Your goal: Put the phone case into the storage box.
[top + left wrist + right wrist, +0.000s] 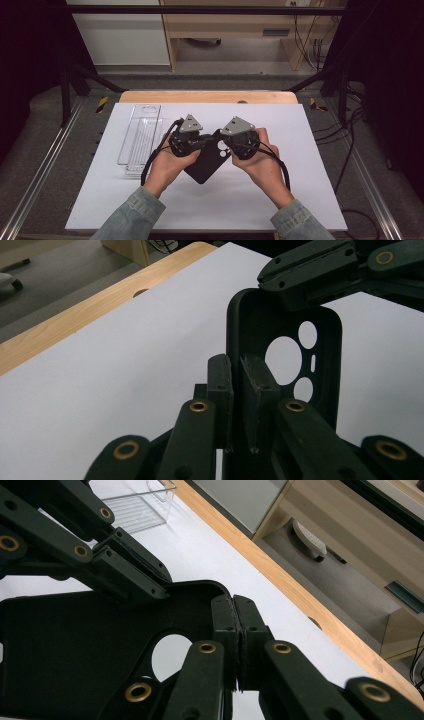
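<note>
A black phone case (202,167) with round camera cut-outs is held just above the white sheet between both grippers. My left gripper (200,142) is shut on one side wall of the case (255,330); in the left gripper view my jaws (239,385) pinch that thin rim. My right gripper (227,145) is shut on the case's top edge near the cut-outs; in the right gripper view its pads (234,625) clamp the rim of the case (75,630). Each gripper view also shows the other gripper: the right gripper (310,270) and the left gripper (135,565).
A clear plastic box (140,140) lies on the white sheet (250,200) to the left of my hands, also seen as the clear box (135,507). A wooden table edge (207,96) runs along the far side, with metal frame rails on both sides.
</note>
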